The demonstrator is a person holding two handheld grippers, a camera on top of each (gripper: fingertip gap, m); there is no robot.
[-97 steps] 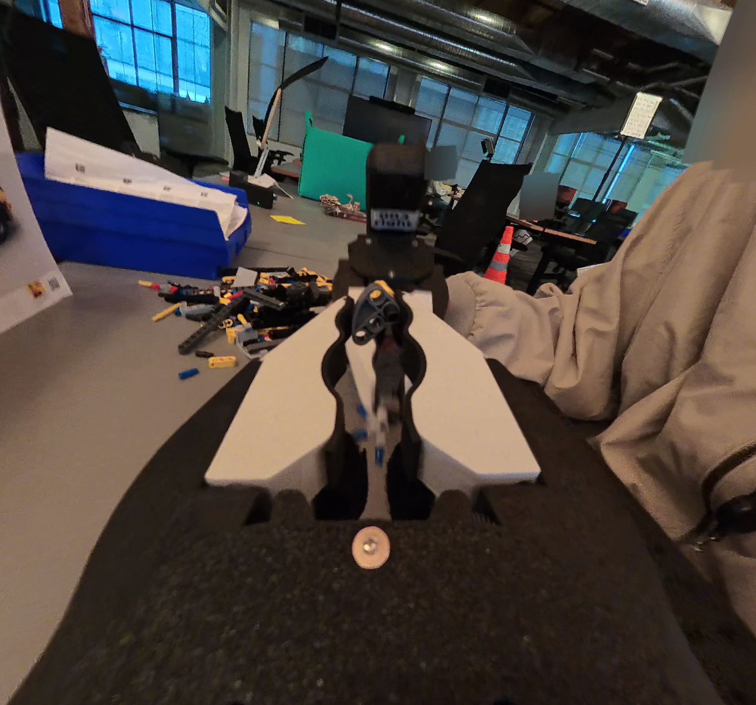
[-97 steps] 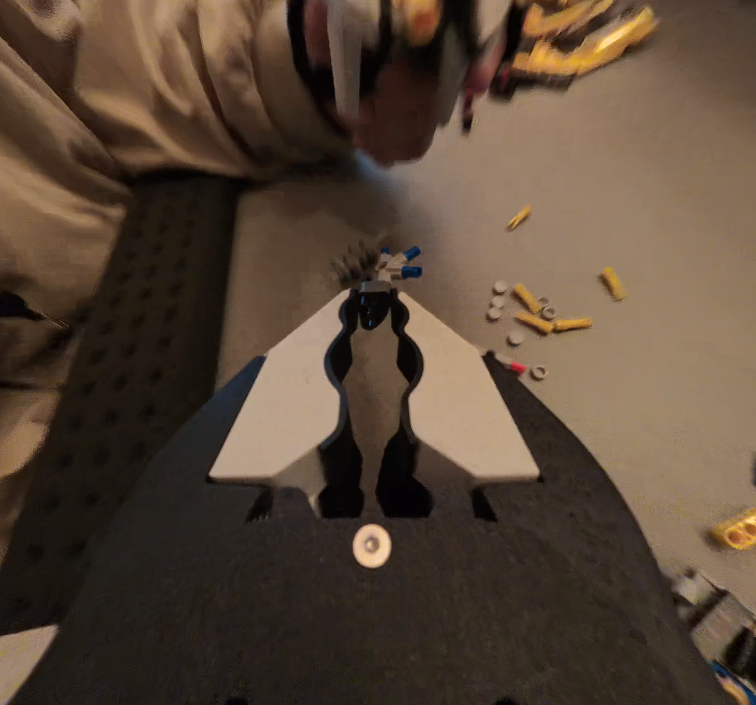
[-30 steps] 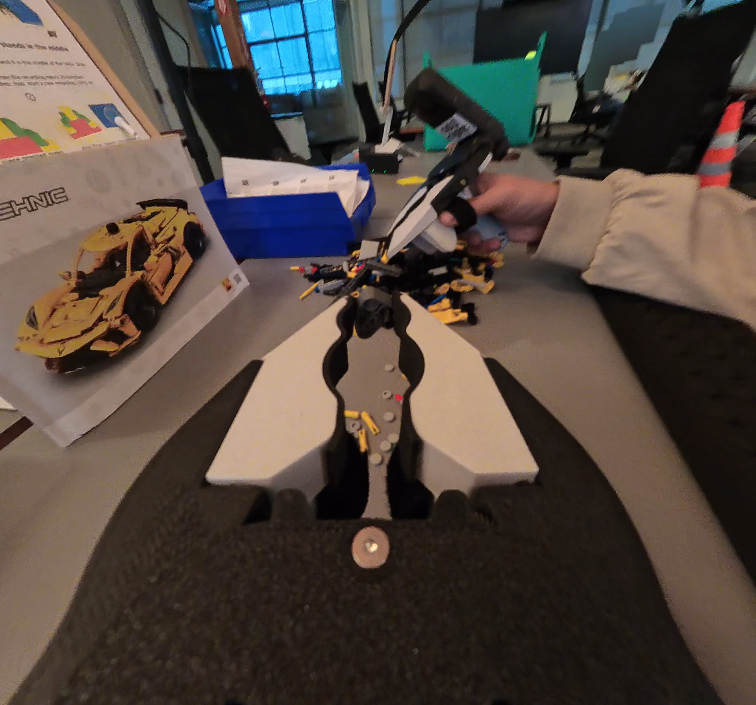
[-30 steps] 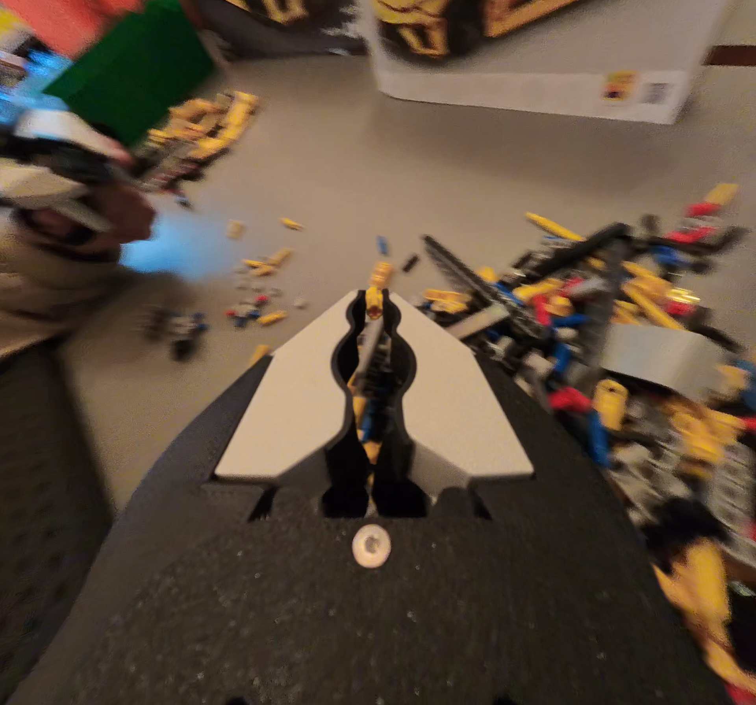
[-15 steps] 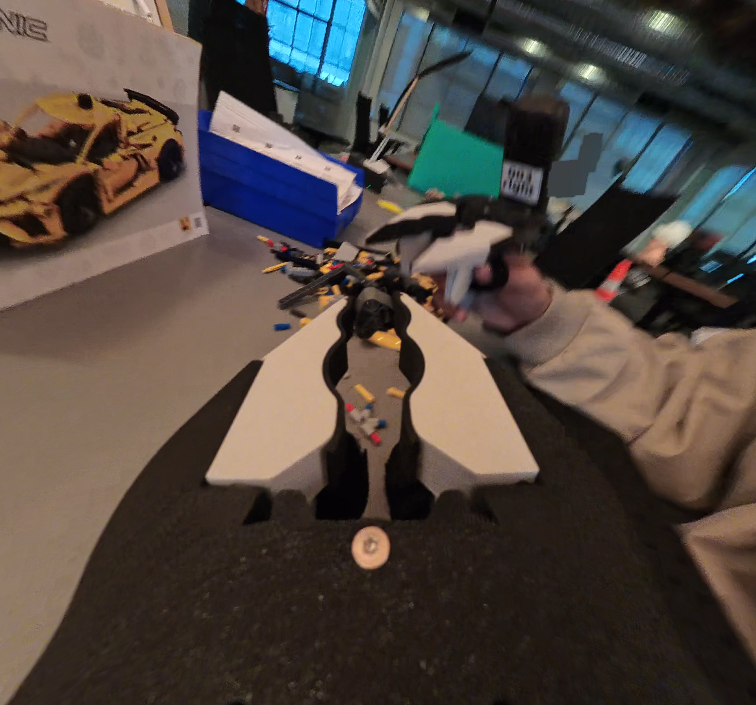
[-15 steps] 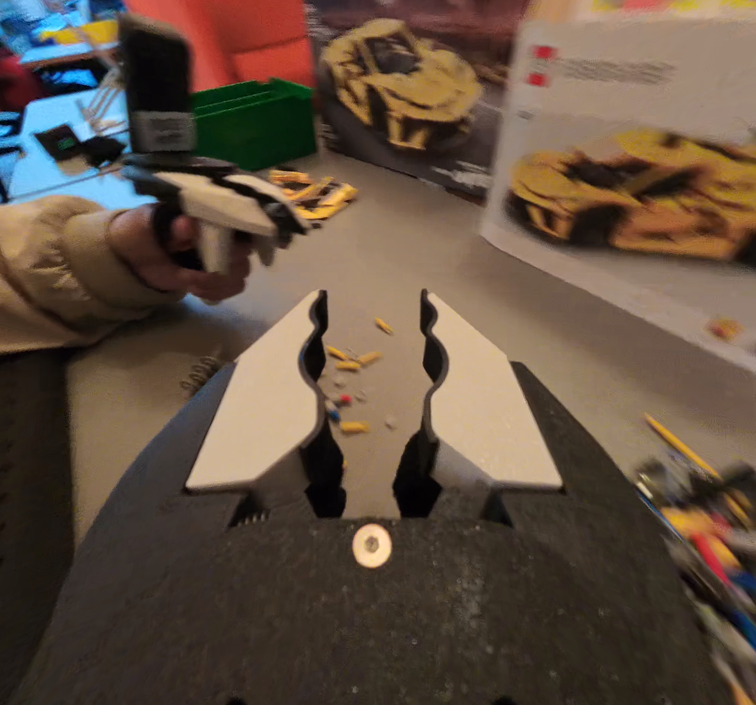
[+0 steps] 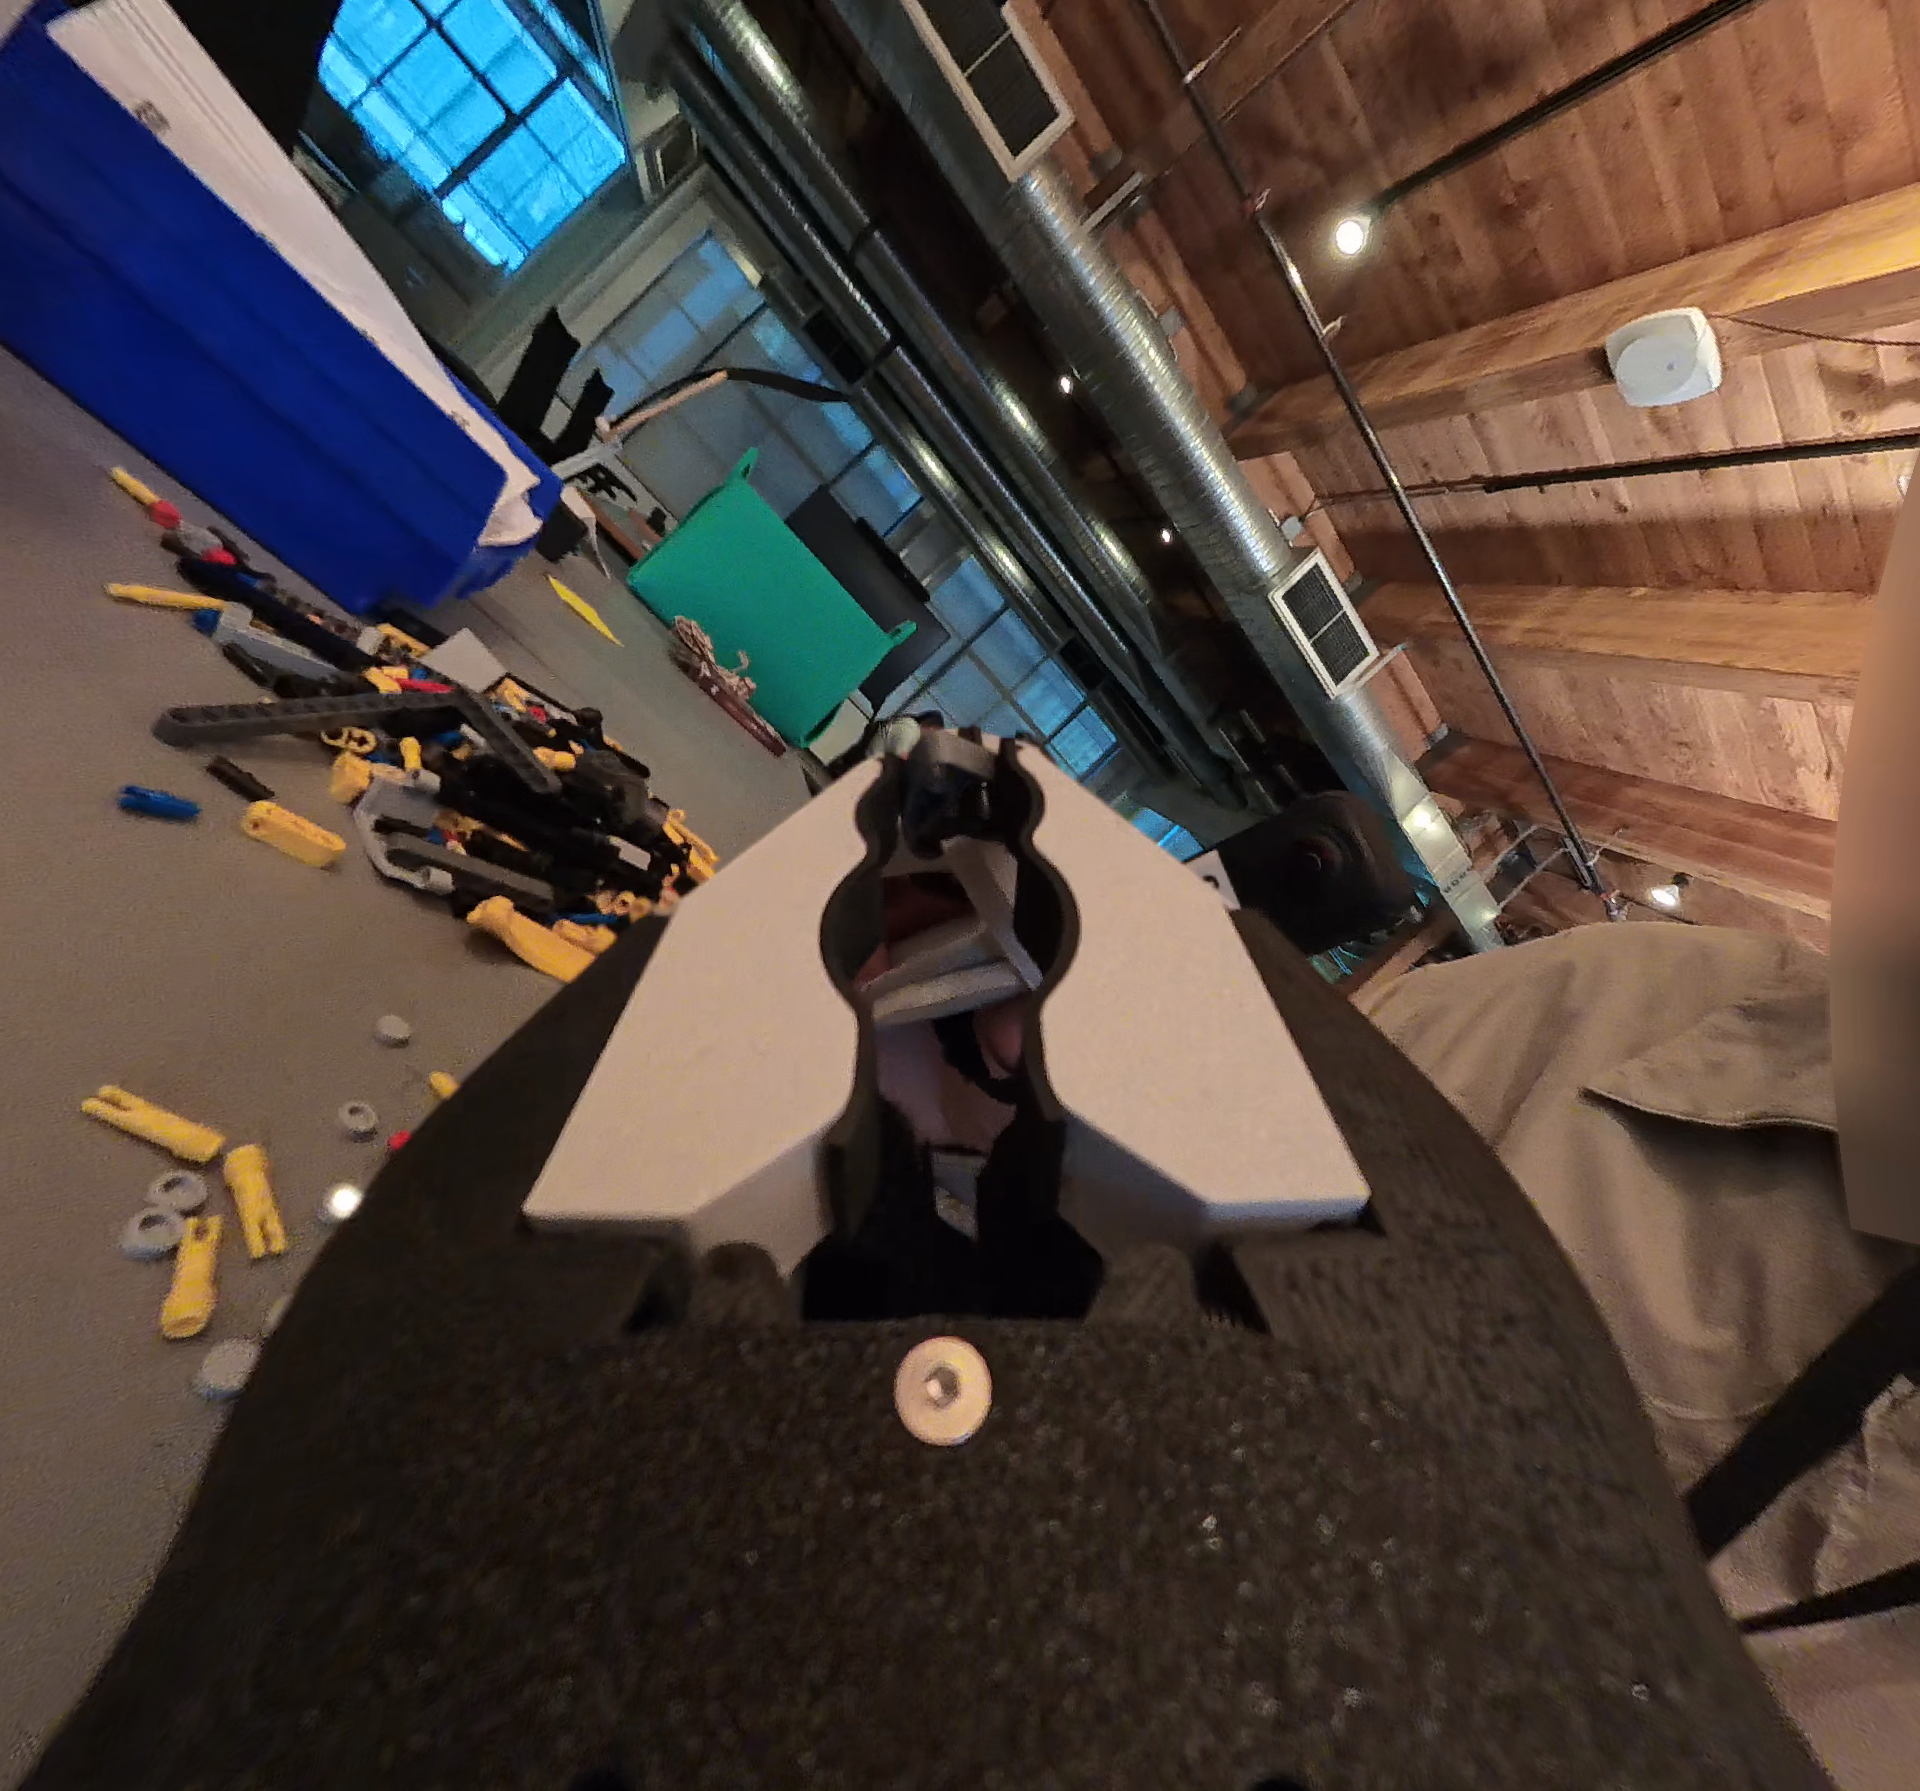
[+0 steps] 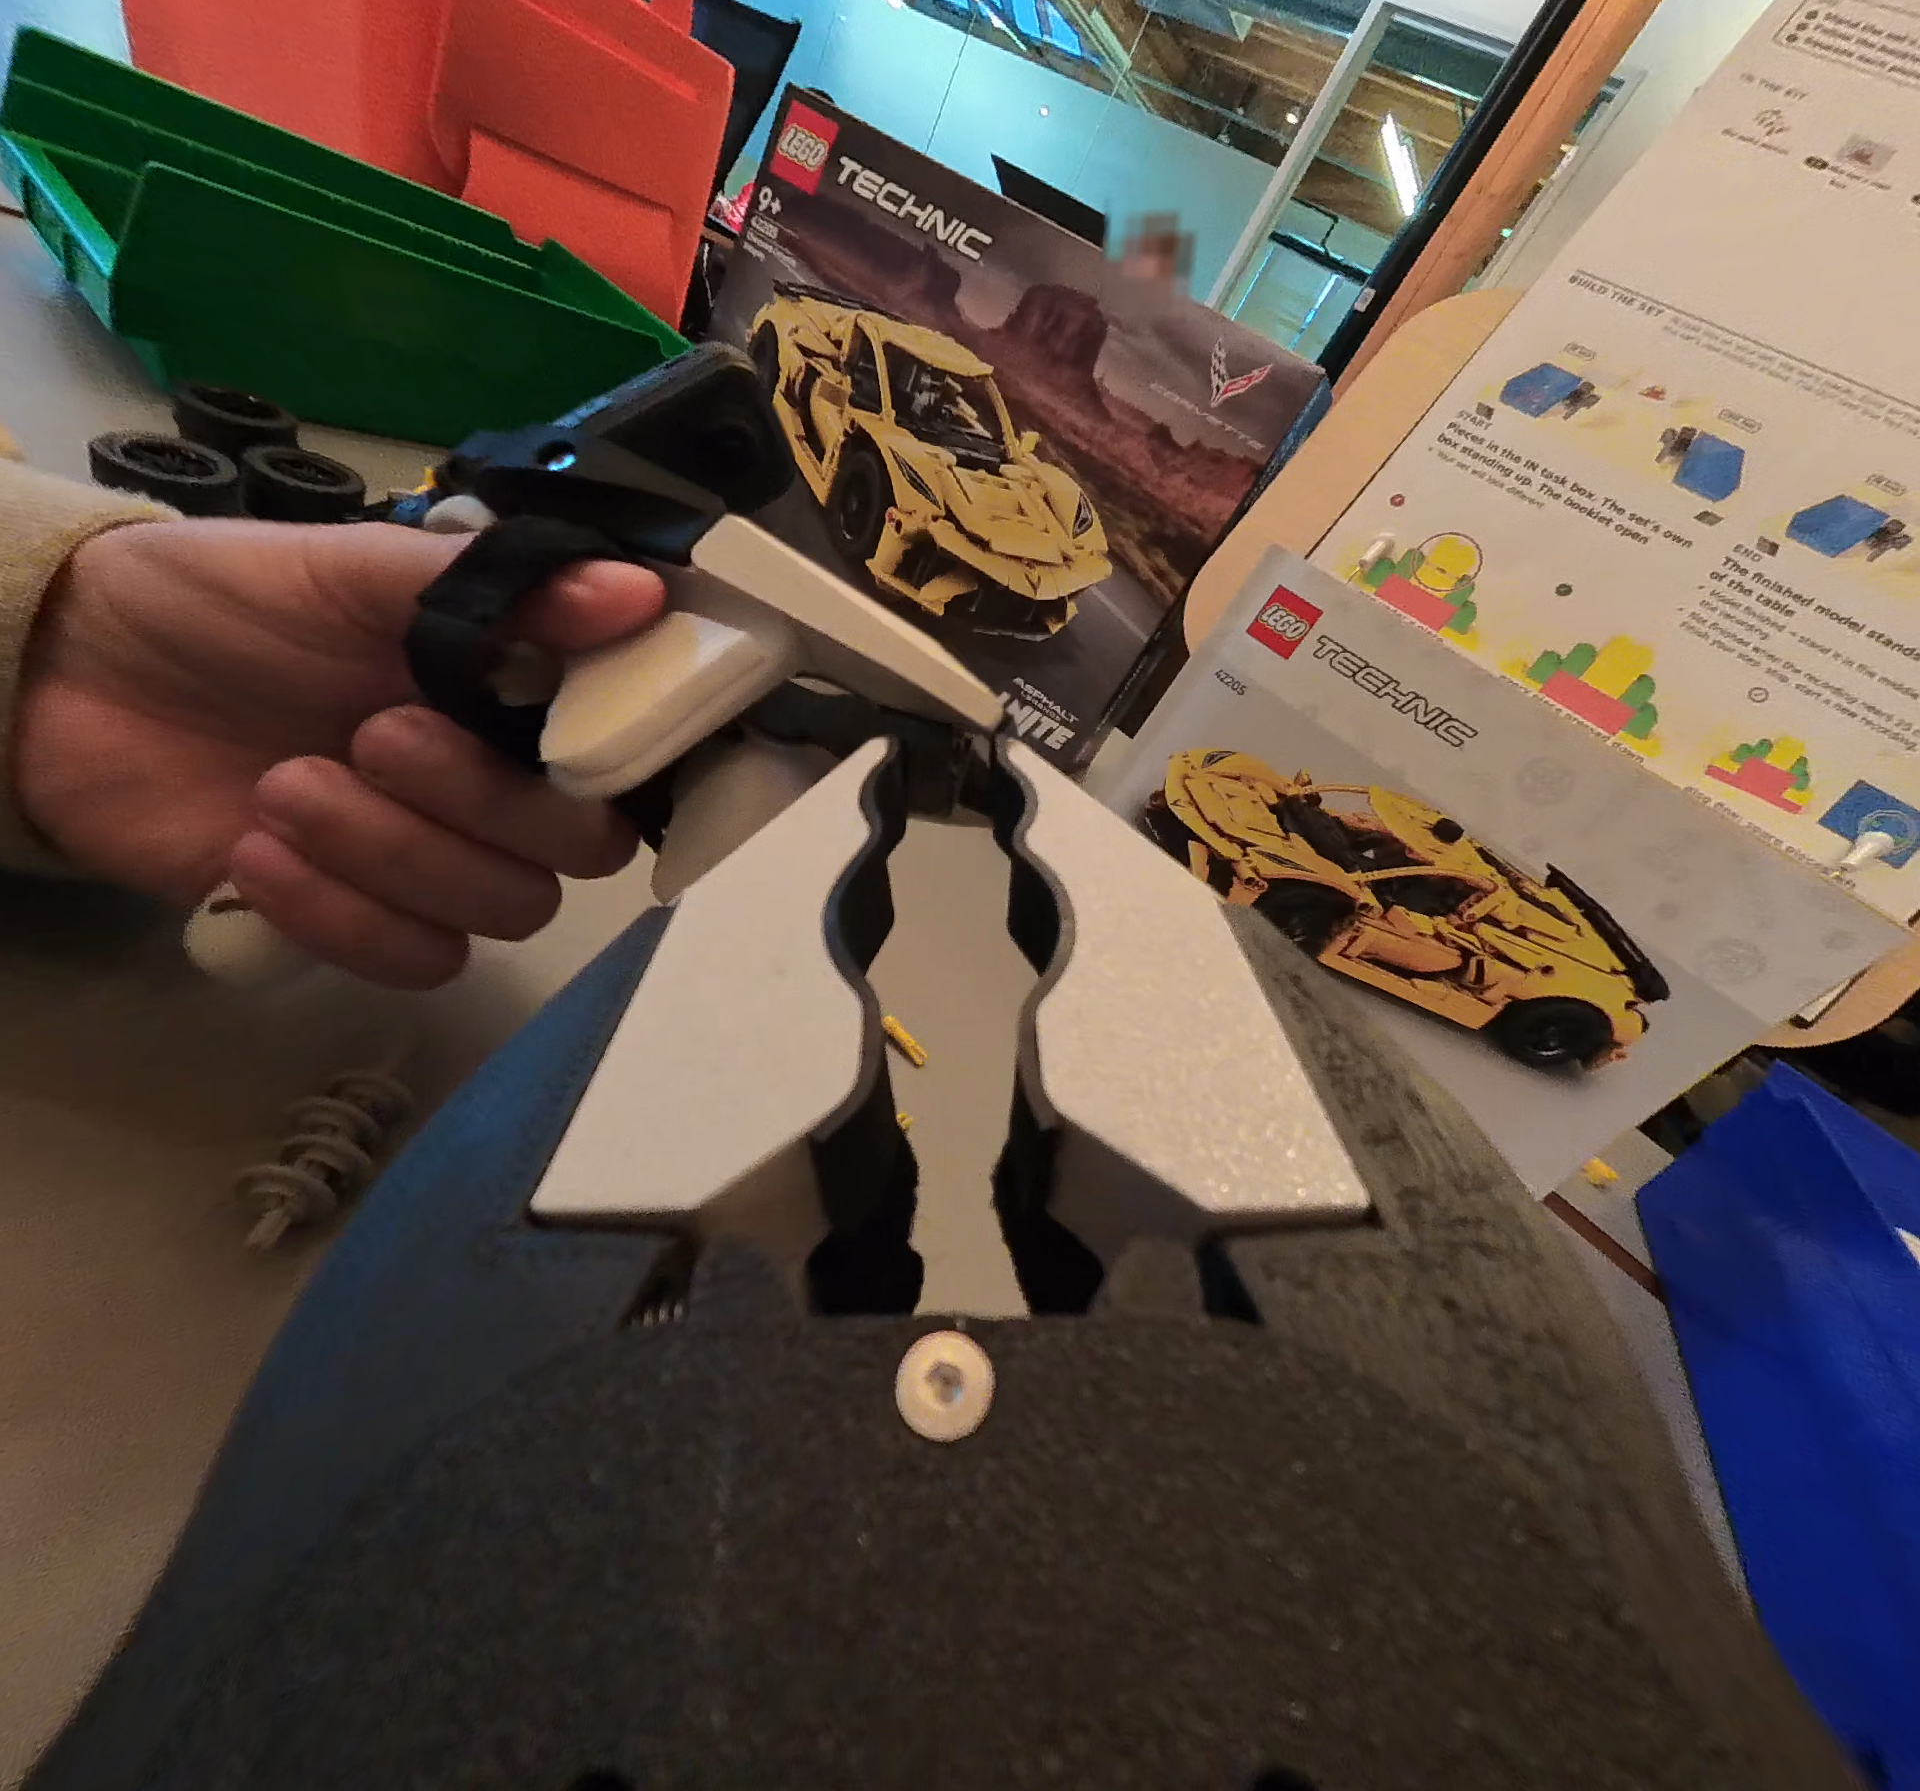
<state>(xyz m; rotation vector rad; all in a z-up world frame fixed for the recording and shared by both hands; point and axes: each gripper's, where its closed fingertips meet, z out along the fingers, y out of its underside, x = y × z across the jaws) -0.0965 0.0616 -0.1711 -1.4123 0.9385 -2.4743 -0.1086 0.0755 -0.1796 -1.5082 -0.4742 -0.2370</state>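
We look from a camera on each gripper, along its two fingers. Our left view is tipped sideways and points up toward the wooden ceiling (image 7: 1558,183), with the grey table (image 7: 156,962) low on the left. Our right view sits level and close above that table (image 8: 156,1170), facing the car box (image 8: 997,453). Both views share the table, and each sees the other gripper very close at its own tips.

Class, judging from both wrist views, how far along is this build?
Little looks done: only a small grey-and-blue assembly shows, clamped in the left tongs. In hand: the right tongs sit at its tip, grip unclear. Left: the loose piece pile and three black tyres lie unused.
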